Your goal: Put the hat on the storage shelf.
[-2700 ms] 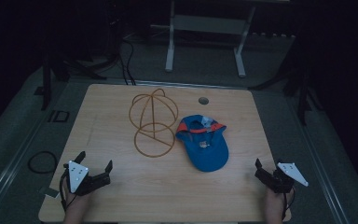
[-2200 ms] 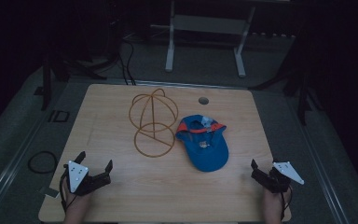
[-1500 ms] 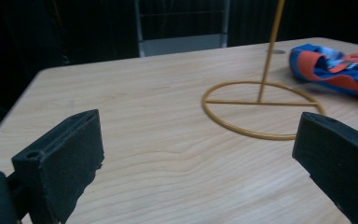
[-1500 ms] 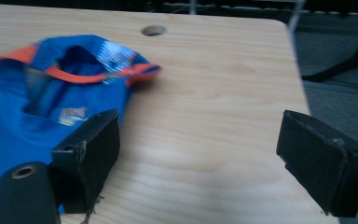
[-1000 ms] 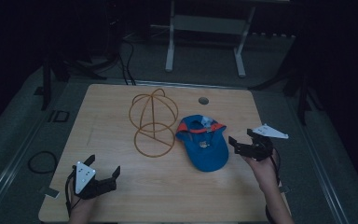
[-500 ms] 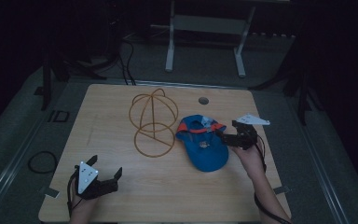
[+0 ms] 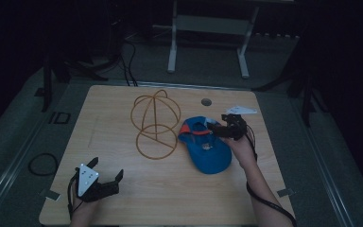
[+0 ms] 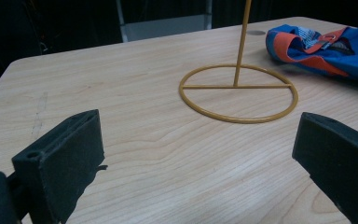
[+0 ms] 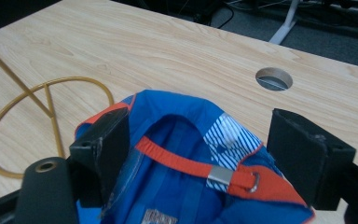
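Jaws of the right gripper, just been closing yet wide and gripping nothing, straddle the rear of the upturned blue cap mid-bench, so they should pinch its back edge, not the orange strap, clear of the wire stand, while the left gripper rests open.

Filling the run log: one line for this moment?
right gripper: open, jaws closing around blue cap back | left gripper: open, idle | wire hat stand: bare

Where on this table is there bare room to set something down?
Bare wood left of the wire stand, and along the near edge between left gripper and right forearm. Crowded mid-table, where right gripper straddles the blue cap.
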### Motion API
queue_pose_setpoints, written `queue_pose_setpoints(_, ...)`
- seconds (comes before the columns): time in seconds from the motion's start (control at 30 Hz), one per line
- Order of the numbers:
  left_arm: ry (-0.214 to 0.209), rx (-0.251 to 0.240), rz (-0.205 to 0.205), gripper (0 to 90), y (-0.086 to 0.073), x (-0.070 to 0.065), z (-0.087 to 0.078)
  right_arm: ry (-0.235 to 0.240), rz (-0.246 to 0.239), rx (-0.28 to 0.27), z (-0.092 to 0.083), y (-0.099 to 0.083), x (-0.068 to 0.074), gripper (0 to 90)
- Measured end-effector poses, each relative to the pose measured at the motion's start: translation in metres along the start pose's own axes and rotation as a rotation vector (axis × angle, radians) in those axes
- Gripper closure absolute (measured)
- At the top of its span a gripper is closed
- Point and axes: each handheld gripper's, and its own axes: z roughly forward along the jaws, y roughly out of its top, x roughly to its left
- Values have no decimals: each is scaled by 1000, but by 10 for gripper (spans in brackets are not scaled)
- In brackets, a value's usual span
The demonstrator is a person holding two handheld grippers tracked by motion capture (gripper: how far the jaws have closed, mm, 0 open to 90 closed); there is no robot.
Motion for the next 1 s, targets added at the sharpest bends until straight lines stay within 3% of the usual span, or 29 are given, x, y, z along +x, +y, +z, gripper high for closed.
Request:
queue_pose_setpoints(0.2,-1,-2,-5,23,0,1,0,-29,-18,38,23,6,-3,215)
queue_pose_setpoints(0.6,-8,4,-14,23,-1,1,1,-8,20,105,60,6,-8,224)
queue_pose_setpoints(0.83,-17,8,-15,23,-1,1,1,-44,14,157,82,2,-13,232)
queue_pose_setpoints(1.0,-17,6,-25,23,-1,2,0,-66,60,203,94,-6,-20,262)
